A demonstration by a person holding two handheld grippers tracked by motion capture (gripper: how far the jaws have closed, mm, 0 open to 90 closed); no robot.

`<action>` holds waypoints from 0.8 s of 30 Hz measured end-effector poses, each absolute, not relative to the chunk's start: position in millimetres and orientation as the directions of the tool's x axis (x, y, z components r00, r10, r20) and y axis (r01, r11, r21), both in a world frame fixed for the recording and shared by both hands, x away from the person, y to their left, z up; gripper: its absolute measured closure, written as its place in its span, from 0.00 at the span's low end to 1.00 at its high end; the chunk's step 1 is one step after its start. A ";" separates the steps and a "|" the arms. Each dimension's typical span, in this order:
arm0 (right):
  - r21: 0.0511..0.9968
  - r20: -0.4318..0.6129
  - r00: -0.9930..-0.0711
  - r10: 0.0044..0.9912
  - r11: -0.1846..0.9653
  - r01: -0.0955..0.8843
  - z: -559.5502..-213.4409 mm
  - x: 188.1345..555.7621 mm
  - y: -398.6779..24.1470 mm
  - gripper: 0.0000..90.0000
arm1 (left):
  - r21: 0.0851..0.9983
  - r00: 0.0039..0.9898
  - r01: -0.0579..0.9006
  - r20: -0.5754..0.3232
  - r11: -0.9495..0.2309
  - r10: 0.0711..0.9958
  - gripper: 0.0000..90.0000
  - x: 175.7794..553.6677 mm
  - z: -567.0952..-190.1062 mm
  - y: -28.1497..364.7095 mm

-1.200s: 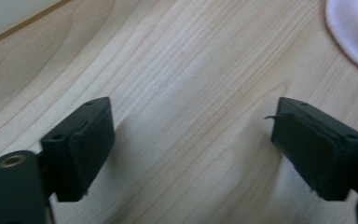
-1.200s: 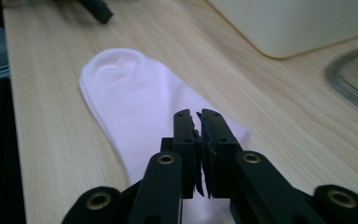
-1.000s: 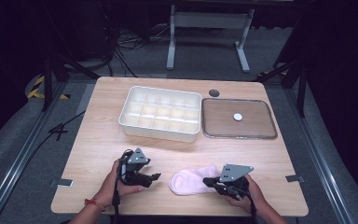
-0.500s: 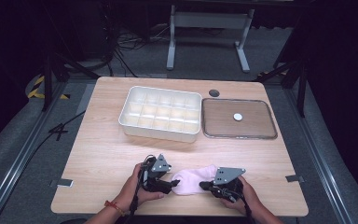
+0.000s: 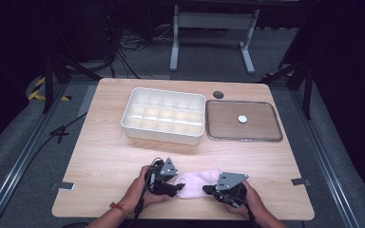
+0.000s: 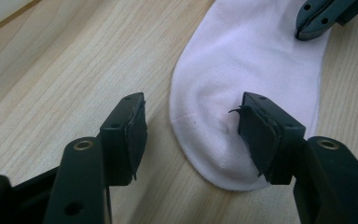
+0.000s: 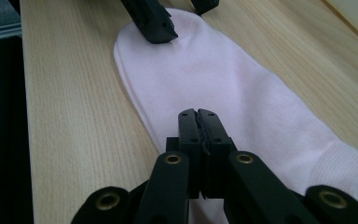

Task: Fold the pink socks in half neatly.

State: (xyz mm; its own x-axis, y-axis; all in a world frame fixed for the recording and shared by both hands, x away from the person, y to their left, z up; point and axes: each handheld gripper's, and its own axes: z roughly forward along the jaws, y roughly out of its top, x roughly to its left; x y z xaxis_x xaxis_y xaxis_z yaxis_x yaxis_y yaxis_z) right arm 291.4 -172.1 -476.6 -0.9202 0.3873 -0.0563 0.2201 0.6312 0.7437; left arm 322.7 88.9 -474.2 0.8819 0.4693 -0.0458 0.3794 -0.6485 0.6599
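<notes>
A pale pink sock [image 5: 197, 183] lies flat on the wooden counter [image 5: 104, 156], near its front edge, between the person's two hands.

The left gripper [image 6: 193, 128] stands at the sock's rounded toe end. Its fingers [image 6: 130, 128] are apart and have just been closing; the toe lies between them, with one finger resting on the fabric and the other on bare wood beside the sock (in the left gripper view no pinch on the cloth is visible yet). In the high view this gripper [image 5: 171, 186] sits just left of the sock, held in the left hand [image 5: 140, 190].

The right gripper [image 7: 198, 116] has its fingers pressed tightly together over the sock's middle, near the edge closest to the person; whether a fold of fabric is caught between them cannot be told. In the high view it [image 5: 209, 189] meets the sock's right end.

Farther back on the counter stand a white divided box [image 5: 164, 115] and, just to its right, a flat tray [image 5: 244, 124] with a small white disc [image 5: 242, 118] on it.
</notes>
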 end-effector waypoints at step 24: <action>0.754 -0.058 -0.897 0.437 0.609 0.248 -480.9 299.2 -158.8 1.00 | 0.649 0.859 0.435 -0.090 -0.624 0.504 0.73 329.6 -471.3 98.0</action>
State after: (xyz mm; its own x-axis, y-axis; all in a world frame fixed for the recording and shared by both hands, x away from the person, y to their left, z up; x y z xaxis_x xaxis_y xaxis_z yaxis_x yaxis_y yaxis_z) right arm 299.2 -158.8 -480.9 -0.8974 0.4375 -0.0580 0.2480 0.6086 0.7537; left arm 329.6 98.0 -471.3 0.8588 0.5044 -0.0900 0.4347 -0.6242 0.6491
